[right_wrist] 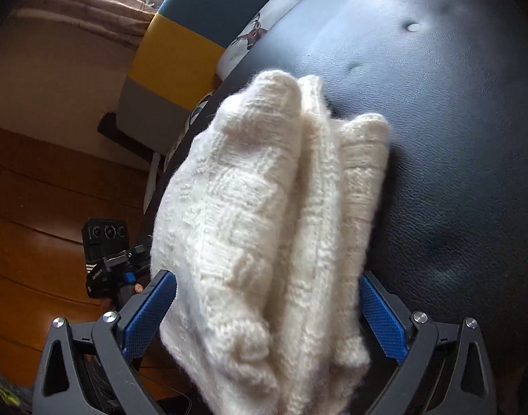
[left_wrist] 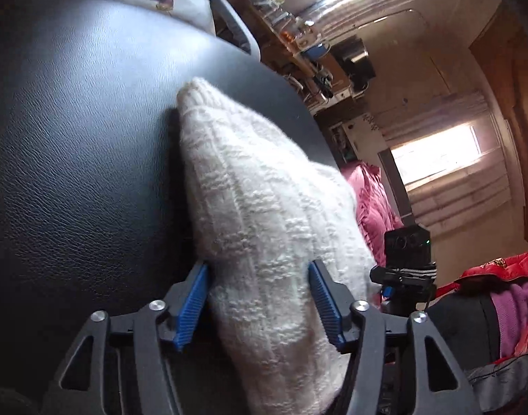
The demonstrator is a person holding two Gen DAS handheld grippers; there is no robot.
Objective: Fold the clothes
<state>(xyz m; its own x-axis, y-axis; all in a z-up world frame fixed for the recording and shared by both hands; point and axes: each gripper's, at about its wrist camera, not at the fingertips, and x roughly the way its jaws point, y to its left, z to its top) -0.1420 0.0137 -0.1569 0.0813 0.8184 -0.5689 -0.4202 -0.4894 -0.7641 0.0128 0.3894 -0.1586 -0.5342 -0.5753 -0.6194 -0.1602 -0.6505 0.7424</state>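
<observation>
Cream knit sweater [right_wrist: 264, 214] on black leather seat [right_wrist: 454, 121]

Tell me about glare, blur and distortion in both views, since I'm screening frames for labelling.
Left wrist view: the window is blown out white, the black leather surface carries a soft sheen, and fisheye bends the room edges. Right wrist view: the white knit sweater looks soft and slightly blurred close to the lens, the leather shows pale highlights, and the corners vignette dark.
</observation>
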